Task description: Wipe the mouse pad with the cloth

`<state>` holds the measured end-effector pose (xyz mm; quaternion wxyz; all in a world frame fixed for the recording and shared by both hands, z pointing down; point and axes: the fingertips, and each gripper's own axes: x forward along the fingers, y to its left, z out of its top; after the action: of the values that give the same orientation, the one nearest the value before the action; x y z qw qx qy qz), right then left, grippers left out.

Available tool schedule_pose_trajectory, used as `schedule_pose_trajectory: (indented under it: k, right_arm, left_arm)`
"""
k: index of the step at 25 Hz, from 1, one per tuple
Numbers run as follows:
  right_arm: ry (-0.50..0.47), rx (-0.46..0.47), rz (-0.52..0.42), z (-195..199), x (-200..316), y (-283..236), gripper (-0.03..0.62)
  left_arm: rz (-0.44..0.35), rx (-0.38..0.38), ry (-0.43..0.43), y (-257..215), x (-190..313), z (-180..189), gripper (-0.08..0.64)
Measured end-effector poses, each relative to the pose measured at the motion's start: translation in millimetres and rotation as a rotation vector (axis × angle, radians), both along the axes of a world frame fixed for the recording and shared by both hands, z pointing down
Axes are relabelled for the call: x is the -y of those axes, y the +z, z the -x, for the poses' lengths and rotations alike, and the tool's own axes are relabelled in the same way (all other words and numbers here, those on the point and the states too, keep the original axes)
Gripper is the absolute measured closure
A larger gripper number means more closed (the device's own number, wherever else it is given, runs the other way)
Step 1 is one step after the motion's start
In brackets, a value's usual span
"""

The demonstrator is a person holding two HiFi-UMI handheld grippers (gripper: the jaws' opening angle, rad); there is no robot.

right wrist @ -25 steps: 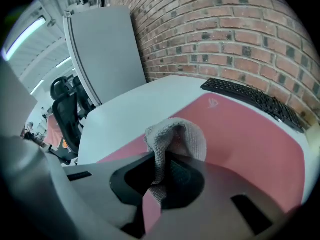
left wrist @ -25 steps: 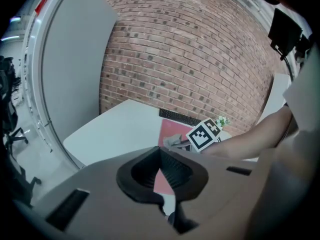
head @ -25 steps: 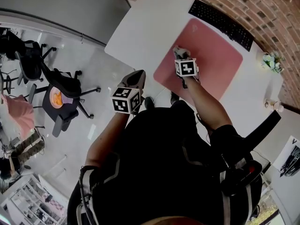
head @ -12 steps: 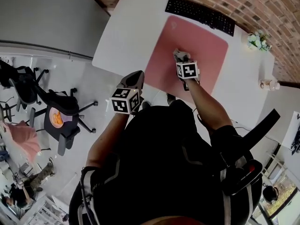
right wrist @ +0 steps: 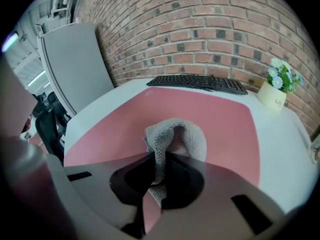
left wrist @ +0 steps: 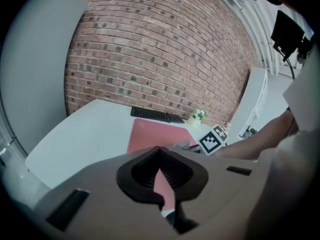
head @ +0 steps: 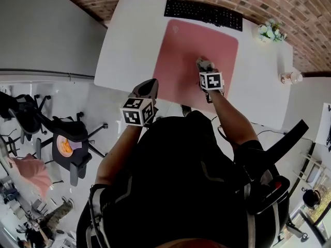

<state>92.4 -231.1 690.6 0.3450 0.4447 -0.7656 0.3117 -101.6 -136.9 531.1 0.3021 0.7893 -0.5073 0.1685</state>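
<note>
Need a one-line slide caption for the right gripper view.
Right gripper pinches a grey cloth on the pink mouse pad, keyboard behind.

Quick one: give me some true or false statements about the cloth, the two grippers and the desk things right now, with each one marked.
The right gripper is shut on the cloth. True.
The keyboard lies beyond the mouse pad's far edge. True.
The cloth rests on the keyboard. False: it rests on the pink mouse pad.
The left gripper holds a second cloth. False: its jaws are together, nothing between them.
The flower pot stands on the mouse pad. False: it stands on the white table, right of the keyboard.
</note>
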Motion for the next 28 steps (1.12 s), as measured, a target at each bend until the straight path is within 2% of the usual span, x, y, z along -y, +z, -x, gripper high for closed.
schedule_pose_trajectory:
  k: [14,21,24,28]
  right_arm:
    - [0.171,-0.049,0.010,-90.0,-12.9,1.3,0.563]
    - [0.289,-0.089,0.032,-136.6,-23.5,4.5,0.561]
    - [0.290,-0.131,0.026,-142.3,-21.9,-2.0,0.562]
    - [0.233,-0.083,-0.052,-113.9,-0.9,-34.4,0.562]
  left_arm:
    - [-0.007,-0.010,0.097,-2.4,9.3,-26.8,0.555]
    - [-0.021,-0.022,0.126,-4.6,14.5,-33.6,0.555]
    - [-0.028,-0.023,0.135,-8.1,17.6,-33.7,0.555]
    - [-0.032,-0.024,0.120,-9.0,17.5,-30.9,0.555]
